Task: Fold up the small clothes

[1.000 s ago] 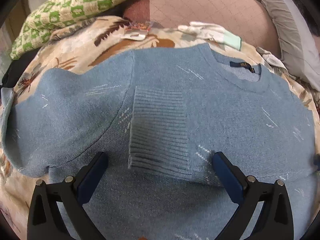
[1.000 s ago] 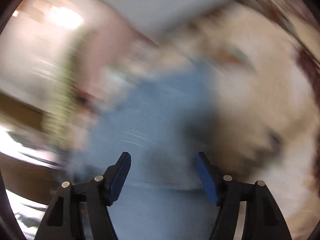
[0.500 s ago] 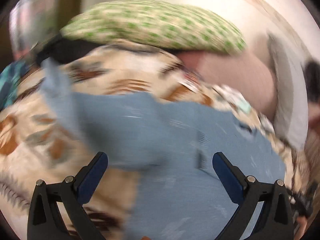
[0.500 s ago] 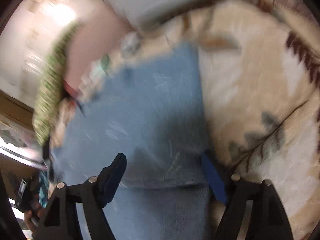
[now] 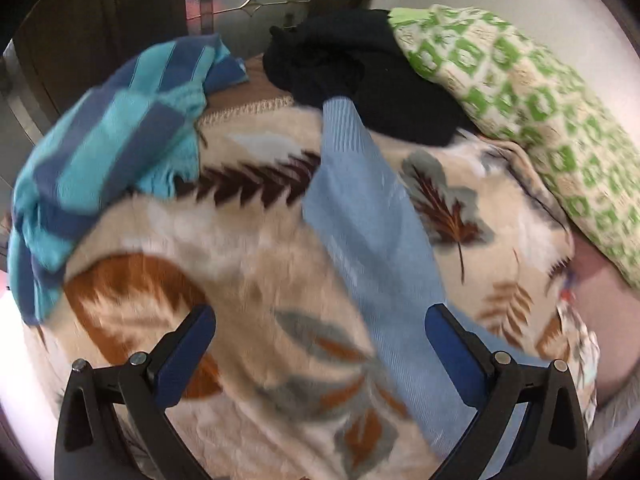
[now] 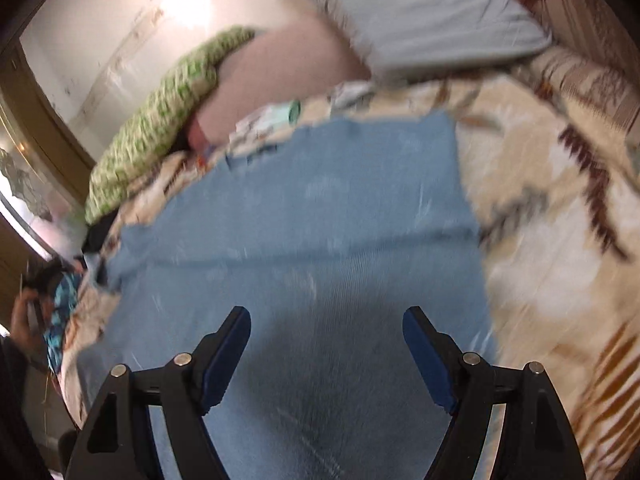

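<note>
The light blue sweater (image 6: 320, 220) lies spread on the leaf-patterned blanket (image 6: 540, 240) that covers the bed. In the right wrist view its body fills the centre and lower middle of the frame; its right edge runs down from the upper middle to the lower right, with a broad stretch of bare blanket beyond it on the right side. Along the top of that view a grey pillow (image 6: 420, 12) and a green patterned pillow (image 6: 160, 120) border the blanket, and small pale items sit just above the sweater's upper edge, too blurred to name.

The right gripper (image 6: 326, 354) hangs over the sweater's body with its fingers wide apart and nothing between them; whether the tips touch the knit cannot be told.

In the left wrist view one sleeve (image 5: 372, 232) stretches as a long strip from the lower right up to the upper middle of the frame, its ribbed cuff ending just beside a black garment (image 5: 360, 68). A teal and navy striped garment (image 5: 108, 152) is heaped at the left edge. Open blanket lies between that heap and the sleeve. The left gripper (image 5: 320, 356) has its fingers spread wide, holding nothing; the sleeve passes just inside the right finger (image 5: 452, 352), while the left finger is over bare blanket.
</note>
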